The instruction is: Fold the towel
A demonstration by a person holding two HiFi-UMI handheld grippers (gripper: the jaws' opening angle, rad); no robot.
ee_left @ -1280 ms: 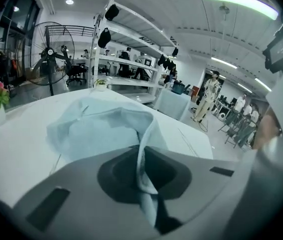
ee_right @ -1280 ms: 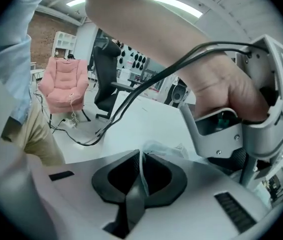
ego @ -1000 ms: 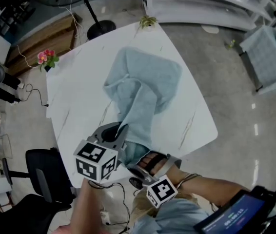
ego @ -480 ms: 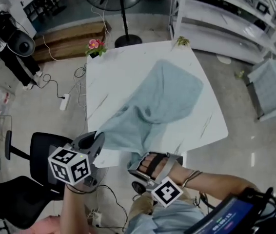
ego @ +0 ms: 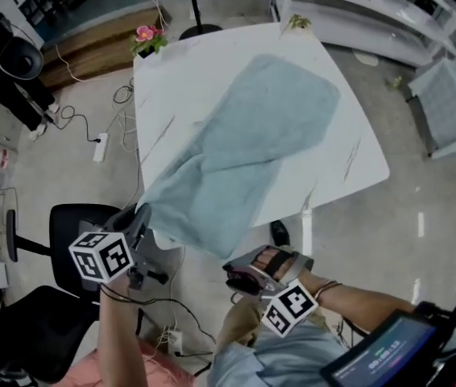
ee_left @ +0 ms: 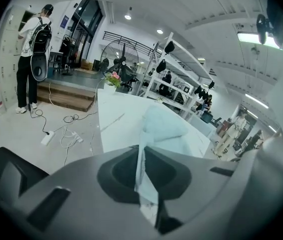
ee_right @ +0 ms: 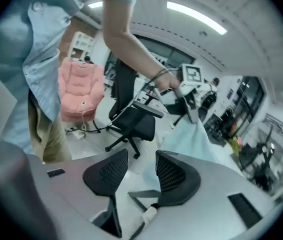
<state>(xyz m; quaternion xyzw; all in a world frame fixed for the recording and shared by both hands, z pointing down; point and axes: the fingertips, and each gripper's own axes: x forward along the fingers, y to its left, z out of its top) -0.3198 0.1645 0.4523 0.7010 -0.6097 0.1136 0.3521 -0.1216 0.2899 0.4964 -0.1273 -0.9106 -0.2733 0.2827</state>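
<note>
The pale blue towel [ego: 248,147] lies spread out over the white table [ego: 176,75], its near edge hanging off the front. My left gripper [ego: 142,214] is at the table's near left corner, shut on a towel corner. In the left gripper view the cloth [ee_left: 144,184] is pinched between the jaws of the left gripper [ee_left: 142,156] and runs up to the table. My right gripper [ego: 236,271] hangs below the towel's near edge. Its jaws have just been opening, and in the right gripper view the right gripper [ee_right: 141,156] has nothing between its pads, with the towel [ee_right: 189,139] beyond.
A pink flower pot [ego: 146,37] and a small plant [ego: 296,22] stand on the table's far corners. A black office chair [ego: 67,224] is by my left hand. Cables and a power strip [ego: 99,146] lie on the floor. White shelving [ego: 373,6] is behind.
The left gripper has swung left with its corner, drawing the bunched towel flat across the table. The right gripper has let go of the towel and opened.
</note>
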